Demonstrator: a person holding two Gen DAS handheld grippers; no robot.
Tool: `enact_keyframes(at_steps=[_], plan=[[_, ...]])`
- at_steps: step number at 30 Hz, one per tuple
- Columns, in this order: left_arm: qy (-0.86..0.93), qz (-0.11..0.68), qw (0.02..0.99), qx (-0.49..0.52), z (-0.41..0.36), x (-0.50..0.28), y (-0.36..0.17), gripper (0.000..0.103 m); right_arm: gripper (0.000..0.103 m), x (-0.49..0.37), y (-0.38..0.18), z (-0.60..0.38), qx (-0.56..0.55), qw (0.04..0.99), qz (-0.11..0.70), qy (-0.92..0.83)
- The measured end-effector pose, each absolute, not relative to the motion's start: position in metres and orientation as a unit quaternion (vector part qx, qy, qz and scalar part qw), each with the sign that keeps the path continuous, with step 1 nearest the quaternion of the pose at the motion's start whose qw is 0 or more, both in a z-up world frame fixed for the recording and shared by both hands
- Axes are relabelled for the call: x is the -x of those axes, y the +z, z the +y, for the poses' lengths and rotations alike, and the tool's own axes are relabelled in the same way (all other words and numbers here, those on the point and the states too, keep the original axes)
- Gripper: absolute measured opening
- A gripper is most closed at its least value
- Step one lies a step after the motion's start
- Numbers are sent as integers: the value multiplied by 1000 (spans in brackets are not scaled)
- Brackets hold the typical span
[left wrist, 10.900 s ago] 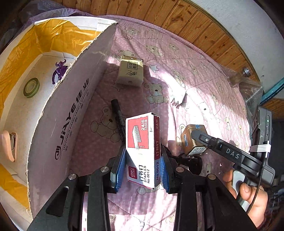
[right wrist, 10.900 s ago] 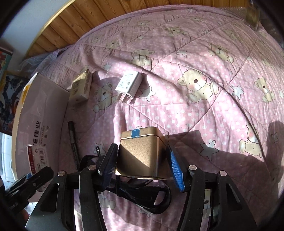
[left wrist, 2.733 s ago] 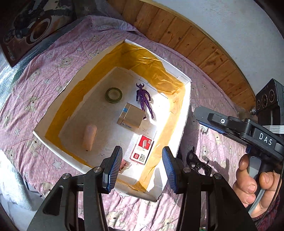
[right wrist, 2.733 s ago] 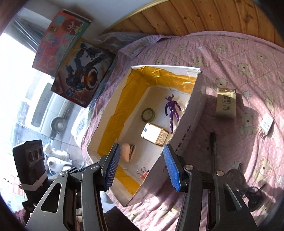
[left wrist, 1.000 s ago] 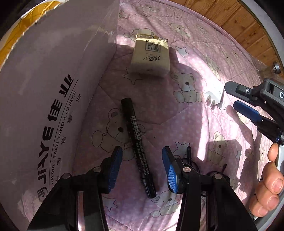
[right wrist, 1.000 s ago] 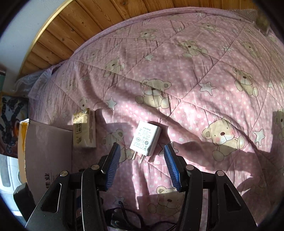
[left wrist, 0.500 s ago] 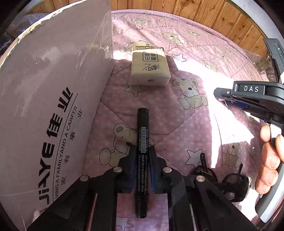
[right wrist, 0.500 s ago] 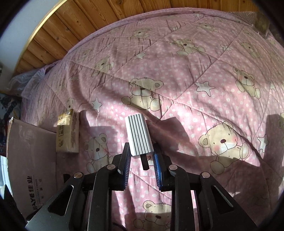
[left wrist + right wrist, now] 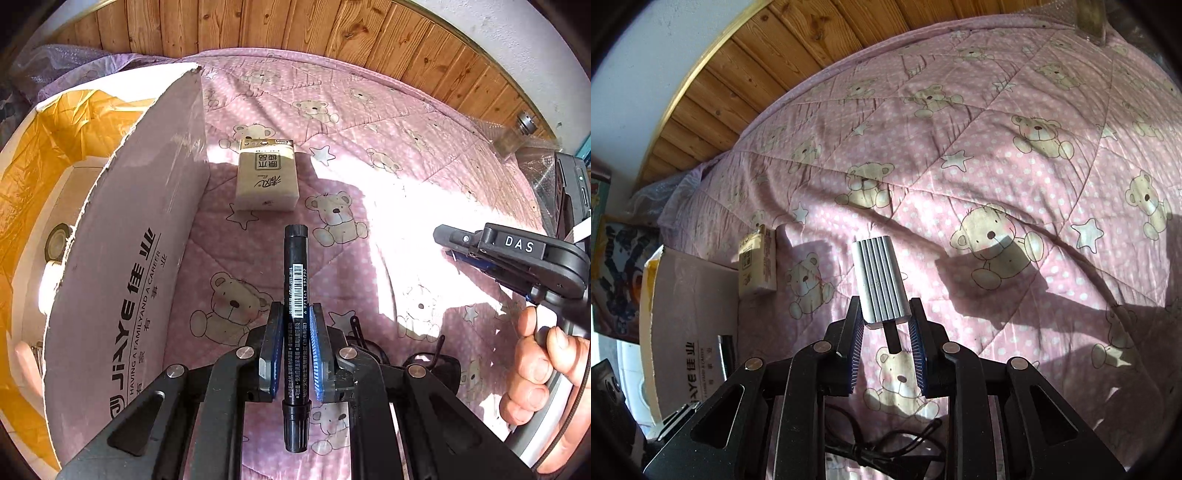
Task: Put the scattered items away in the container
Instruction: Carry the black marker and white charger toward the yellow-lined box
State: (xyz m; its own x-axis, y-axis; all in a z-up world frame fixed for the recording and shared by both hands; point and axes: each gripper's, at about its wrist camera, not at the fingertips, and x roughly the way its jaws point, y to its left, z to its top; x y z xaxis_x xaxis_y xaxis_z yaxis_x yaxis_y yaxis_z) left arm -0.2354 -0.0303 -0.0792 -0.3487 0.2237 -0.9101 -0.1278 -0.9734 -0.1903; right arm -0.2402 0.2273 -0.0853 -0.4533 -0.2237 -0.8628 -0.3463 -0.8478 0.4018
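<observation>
My left gripper (image 9: pixel 295 317) is shut on a black marker (image 9: pixel 294 280), lifted above the pink bear quilt, just right of the cardboard box (image 9: pixel 122 266). My right gripper (image 9: pixel 885 317) is shut on a white charger plug (image 9: pixel 880 282), held above the quilt with its prong pointing back at me. A beige tissue pack (image 9: pixel 266 177) lies on the quilt beside the box wall; in the right wrist view the tissue pack (image 9: pixel 757 267) sits left of the plug. A black cable (image 9: pixel 882 448) lies below the right gripper. In the left wrist view the right gripper (image 9: pixel 454 247) shows at the right.
Inside the box, a tape roll (image 9: pixel 55 240) and a pale object (image 9: pixel 26 354) show on the white floor. A hand (image 9: pixel 543 373) holds the right tool. A wooden wall (image 9: pixel 332 33) borders the quilt; a glass jar (image 9: pixel 515 138) stands at its far right edge.
Both grippers have risen from the quilt with their loads: the marker in the left, the plug in the right. Half a second ago both were shut on them lower down.
</observation>
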Motion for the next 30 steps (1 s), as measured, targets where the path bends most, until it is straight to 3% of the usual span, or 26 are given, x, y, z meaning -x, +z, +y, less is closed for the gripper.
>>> enact_keyframes(at_steps=[30], plan=[[836, -91, 143, 522, -74, 191, -2, 14, 25, 167, -28, 125, 528, -30, 204, 824]])
